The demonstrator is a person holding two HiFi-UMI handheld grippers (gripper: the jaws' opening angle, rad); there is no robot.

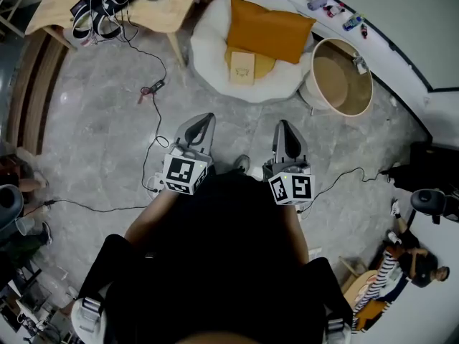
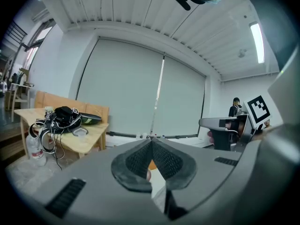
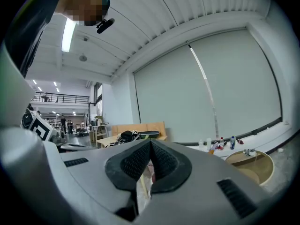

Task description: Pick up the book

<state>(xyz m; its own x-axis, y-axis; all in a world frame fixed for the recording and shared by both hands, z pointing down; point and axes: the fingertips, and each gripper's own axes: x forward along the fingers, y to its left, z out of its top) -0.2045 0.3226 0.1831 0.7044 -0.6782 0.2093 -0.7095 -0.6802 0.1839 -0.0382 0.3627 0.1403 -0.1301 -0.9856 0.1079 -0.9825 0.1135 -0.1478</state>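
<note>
The book (image 1: 242, 67), a small tan one, lies on a white round floor cushion (image 1: 208, 52) in front of an orange pillow (image 1: 269, 29), near the top of the head view. My left gripper (image 1: 203, 119) and right gripper (image 1: 285, 125) are held side by side over the grey floor, well short of the cushion. Both point toward it. In the left gripper view the left gripper's (image 2: 151, 142) ribbed pads meet at the tip with nothing between them. The right gripper (image 3: 150, 142) looks the same in its own view. The book is hidden in both gripper views.
A wooden table (image 1: 168, 13) with headphones and cables stands at the top left. A black cable (image 1: 156, 117) trails across the floor. A round wooden tub (image 1: 344, 77) lies right of the cushion. Bottles (image 1: 337, 7) line the window ledge. A person (image 1: 412, 264) sits at the lower right.
</note>
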